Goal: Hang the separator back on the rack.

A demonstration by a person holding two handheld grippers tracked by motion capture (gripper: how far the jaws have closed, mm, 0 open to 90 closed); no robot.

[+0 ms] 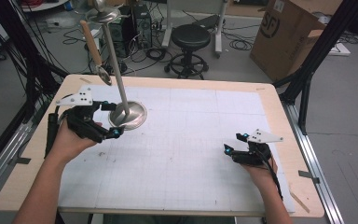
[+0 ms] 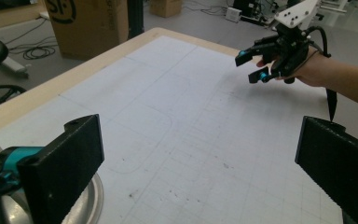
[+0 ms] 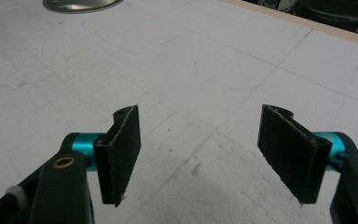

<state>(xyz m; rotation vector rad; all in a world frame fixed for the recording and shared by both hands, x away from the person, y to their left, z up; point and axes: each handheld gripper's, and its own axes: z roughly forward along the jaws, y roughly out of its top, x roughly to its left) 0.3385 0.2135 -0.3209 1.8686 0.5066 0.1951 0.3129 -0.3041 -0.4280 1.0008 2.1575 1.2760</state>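
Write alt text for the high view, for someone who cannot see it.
A person's left claw, jaws open, sits at the round base of a tall metal stand on a white gridded mat. A wooden-handled spoon hangs from the stand's top. The right claw rests open and empty near the mat's right edge.

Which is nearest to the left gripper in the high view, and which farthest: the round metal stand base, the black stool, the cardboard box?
1. Round metal stand base, right beside the left gripper.
2. Black stool, on the floor beyond the table.
3. Cardboard box, far right.
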